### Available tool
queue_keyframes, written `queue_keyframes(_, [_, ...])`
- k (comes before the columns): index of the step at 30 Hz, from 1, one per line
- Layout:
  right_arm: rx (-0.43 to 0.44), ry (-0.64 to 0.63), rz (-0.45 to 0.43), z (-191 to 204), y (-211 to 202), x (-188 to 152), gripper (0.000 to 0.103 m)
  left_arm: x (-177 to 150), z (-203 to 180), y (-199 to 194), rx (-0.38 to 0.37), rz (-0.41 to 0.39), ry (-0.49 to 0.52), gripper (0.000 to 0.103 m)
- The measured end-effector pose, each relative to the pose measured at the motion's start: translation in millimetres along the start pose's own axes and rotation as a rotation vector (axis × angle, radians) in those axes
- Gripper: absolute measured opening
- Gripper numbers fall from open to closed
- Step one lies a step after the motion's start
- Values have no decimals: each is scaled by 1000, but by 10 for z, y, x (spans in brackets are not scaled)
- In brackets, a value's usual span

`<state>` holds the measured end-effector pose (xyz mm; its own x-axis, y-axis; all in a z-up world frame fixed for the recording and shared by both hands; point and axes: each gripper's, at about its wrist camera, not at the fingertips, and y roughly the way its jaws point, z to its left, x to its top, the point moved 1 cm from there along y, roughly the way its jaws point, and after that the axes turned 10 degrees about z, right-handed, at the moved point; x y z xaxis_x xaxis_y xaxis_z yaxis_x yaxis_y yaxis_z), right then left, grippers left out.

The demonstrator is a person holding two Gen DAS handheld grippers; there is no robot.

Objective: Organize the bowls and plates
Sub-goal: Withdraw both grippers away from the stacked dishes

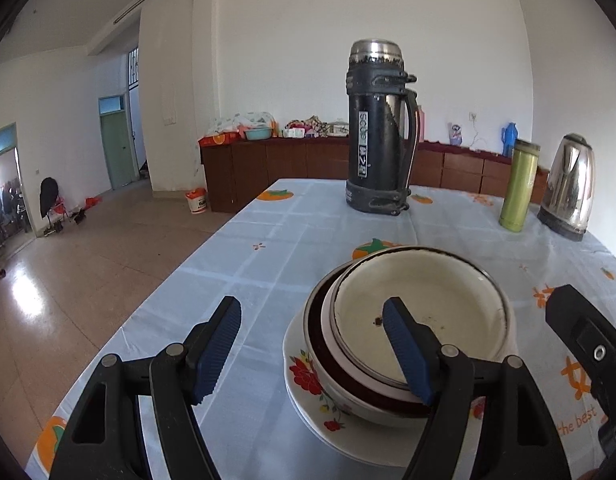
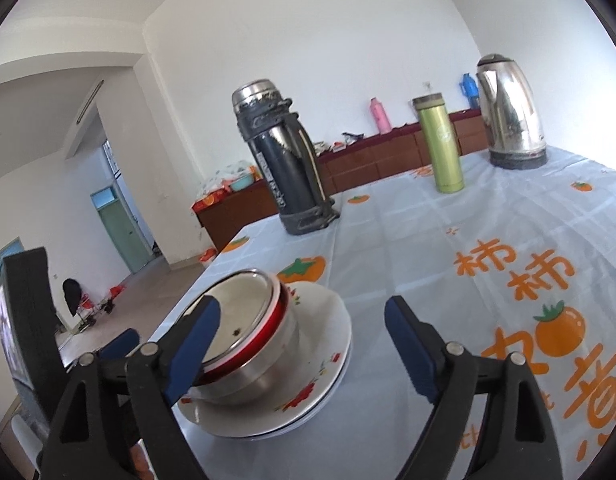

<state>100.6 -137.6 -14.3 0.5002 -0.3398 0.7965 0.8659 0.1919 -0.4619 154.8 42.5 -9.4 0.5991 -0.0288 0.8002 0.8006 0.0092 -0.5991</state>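
Several nested bowls sit on a small stack of white flowered plates (image 1: pixel 348 436) (image 2: pixel 328 320) on the blue-checked tablecloth. The top bowl (image 1: pixel 420 312) (image 2: pixel 235 312) is cream enamel with a dark rim. Beneath it is a red-lined steel bowl (image 2: pixel 267 364). My left gripper (image 1: pixel 312 306) is open at the stack's near left side, its right finger in front of the top bowl. My right gripper (image 2: pixel 303 304) is open too, with the bowls and plates showing between its fingers. Its left finger overlaps the bowl rim, and no pad clearly presses on anything. Each gripper's black body shows at the edge of the other's view.
Behind the stack stand a tall black thermos (image 1: pixel 378 128) (image 2: pixel 283 168), a green flask (image 1: pixel 520 188) (image 2: pixel 442 144) and a steel kettle (image 1: pixel 568 188) (image 2: pixel 512 116). The table's left edge (image 1: pixel 147 320) drops to the floor. A brown sideboard (image 1: pixel 287 164) lines the far wall.
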Motion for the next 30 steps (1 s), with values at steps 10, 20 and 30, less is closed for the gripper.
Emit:
queue_keyframes(10, [-16, -40, -17, 47, -80, -56, 89, -111, -29, -104, -11, -18, 4, 75])
queue_keyframes(20, [-9, -47, -31, 31, -258, -130, 89, -238, 6, -370, -38, -65, -31, 75])
queue_keyframes(30, [-2, -62, -57, 63, -542, -257, 93, -371, -50, -678, -25, -137, -5, 75])
